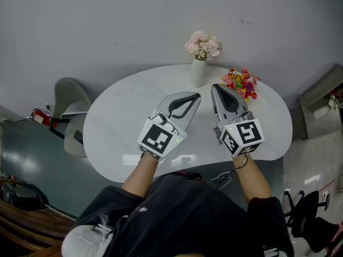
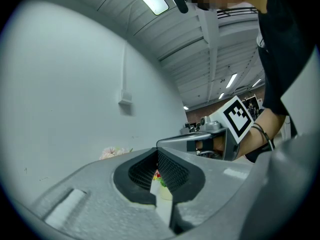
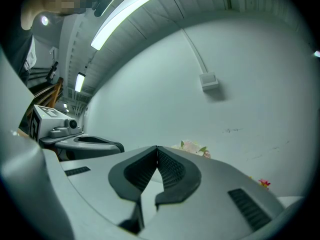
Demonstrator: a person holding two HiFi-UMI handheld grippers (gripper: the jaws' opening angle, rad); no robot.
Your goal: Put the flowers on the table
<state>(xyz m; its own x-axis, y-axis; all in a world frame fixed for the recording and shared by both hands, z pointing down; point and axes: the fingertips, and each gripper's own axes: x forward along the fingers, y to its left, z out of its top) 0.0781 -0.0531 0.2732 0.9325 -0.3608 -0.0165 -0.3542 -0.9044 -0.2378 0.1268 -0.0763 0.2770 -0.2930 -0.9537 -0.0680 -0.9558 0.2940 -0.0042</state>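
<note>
A white vase of pink flowers [image 1: 199,58] stands upright at the far side of the white oval table [image 1: 118,127]. A bunch of small red, yellow and pink flowers [image 1: 241,83] sits to its right on the tabletop. My left gripper [image 1: 196,96] hovers over the table's middle, shut and empty, with its tips close below the vase. My right gripper [image 1: 216,86] is beside it, shut and empty, its tips just left of the colourful bunch. In the left gripper view the jaws [image 2: 157,153] meet, with pink flowers [image 2: 112,152] beyond. The right gripper view shows closed jaws [image 3: 157,148] and pink flowers [image 3: 192,147].
A grey wall rises right behind the table. A grey chair [image 1: 69,108] stands at the table's left end. A grey cabinet [image 1: 320,103] with more flowers sits at the right, and a black chair base [image 1: 308,216] is on the floor at the lower right.
</note>
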